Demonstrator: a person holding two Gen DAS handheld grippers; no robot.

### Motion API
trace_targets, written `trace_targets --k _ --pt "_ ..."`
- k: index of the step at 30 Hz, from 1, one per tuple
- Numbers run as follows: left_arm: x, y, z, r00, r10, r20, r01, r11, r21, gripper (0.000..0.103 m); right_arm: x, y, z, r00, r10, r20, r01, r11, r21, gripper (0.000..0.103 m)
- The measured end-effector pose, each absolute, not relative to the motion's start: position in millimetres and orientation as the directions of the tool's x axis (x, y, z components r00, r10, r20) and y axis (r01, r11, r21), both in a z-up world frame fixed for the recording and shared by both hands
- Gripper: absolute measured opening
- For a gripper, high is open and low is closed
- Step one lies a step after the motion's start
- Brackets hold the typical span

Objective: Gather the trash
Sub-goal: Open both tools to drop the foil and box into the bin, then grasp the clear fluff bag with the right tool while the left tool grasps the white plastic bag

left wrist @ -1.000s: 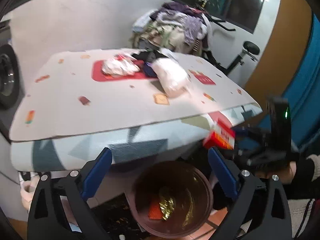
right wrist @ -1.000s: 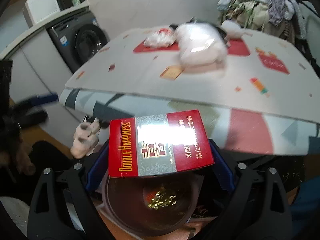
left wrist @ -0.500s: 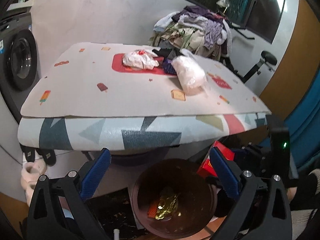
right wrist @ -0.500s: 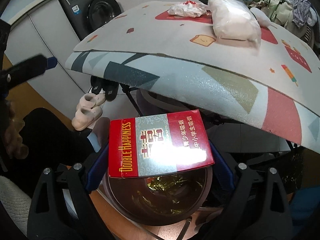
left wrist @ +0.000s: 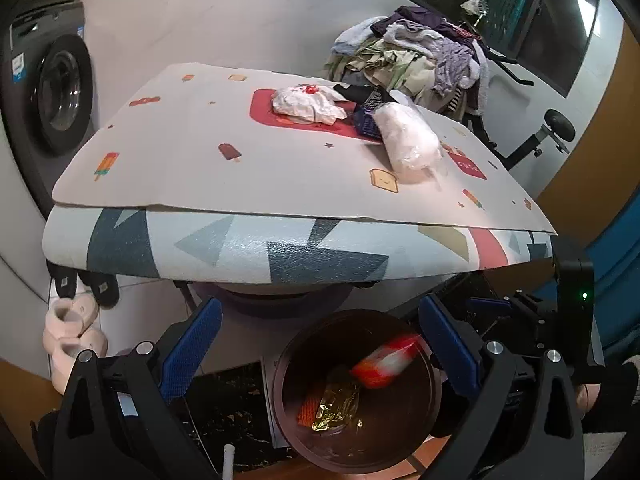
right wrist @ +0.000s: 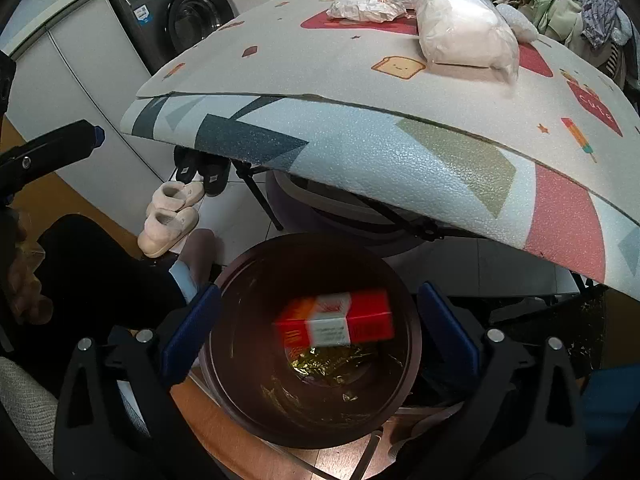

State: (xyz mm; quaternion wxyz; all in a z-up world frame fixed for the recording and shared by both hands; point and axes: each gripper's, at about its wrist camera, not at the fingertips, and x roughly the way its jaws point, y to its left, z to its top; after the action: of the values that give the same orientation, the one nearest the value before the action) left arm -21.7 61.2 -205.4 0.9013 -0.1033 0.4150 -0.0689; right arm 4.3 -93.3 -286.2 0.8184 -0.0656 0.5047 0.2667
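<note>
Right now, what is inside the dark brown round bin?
Inside the dark brown round bin: a blurred red and white cigarette box above crumpled gold foil; an orange wrapper shows too. Anything beneath is hidden.

Each gripper [right wrist: 318,334] has black arms with silver screws and blue padded fingers [right wrist: 188,320]. The person wears a black sleeve [left wrist: 616,396]. A green light glows on the right gripper [left wrist: 520,316].

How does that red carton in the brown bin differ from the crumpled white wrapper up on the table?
The red carton is boxy, blurred and tilted, inside the round brown bin; the crumpled white wrapper is shapeless and lies on the patterned table. The carton is bright red; the wrapper is mostly white. No gripper touches either.
</note>
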Motion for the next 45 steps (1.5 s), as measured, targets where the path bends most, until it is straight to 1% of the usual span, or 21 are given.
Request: trace_targets --k 9,17,23,28,33,36,40,45 --pt "-20 64 -209 0.639 -0.209 -0.74 0.025 0.968 -0.252 0.097 9 -103 -286 0.365 0.357 -0.86 -0.455 0.874 0.171 0.097" --pt "-19 66 -211 0.638 -0.206 -0.742 0.014 0.966 -0.257 0.097 9 -102 -286 0.37 0.365 -0.854 -0.456 0.872 0.176 0.097" --pt "-16 69 -215 0.631 -0.204 -0.749 -0.006 0.964 -0.267 0.097 16 -109 -274 0.403 0.367 -0.838 -0.43 0.885 0.181 0.097" --pt "-9 77 -212 0.634 -0.201 -0.747 -0.016 0.962 -0.273 0.097 37 -125 -252 0.479 0.342 -0.809 -0.364 0.915 0.172 0.097" --pt "1 87 -208 0.64 -0.197 -0.743 -0.038 0.957 -0.286 0.097 68 -134 -237 0.507 0.267 -0.82 -0.304 0.945 0.12 0.097" --pt "8 93 -209 0.638 -0.193 -0.745 -0.056 0.954 -0.295 0.097 83 -136 -230 0.519 0.25 -0.817 -0.311 0.946 0.092 0.097" --pt "22 104 -209 0.644 -0.179 -0.744 -0.079 0.952 -0.297 0.097 107 -137 -216 0.572 0.245 -0.783 -0.345 0.938 0.041 0.097" --pt "41 121 -207 0.657 -0.155 -0.738 -0.12 0.945 -0.305 0.097 152 -136 -208 0.6 0.268 -0.754 -0.365 0.93 0.04 0.097"
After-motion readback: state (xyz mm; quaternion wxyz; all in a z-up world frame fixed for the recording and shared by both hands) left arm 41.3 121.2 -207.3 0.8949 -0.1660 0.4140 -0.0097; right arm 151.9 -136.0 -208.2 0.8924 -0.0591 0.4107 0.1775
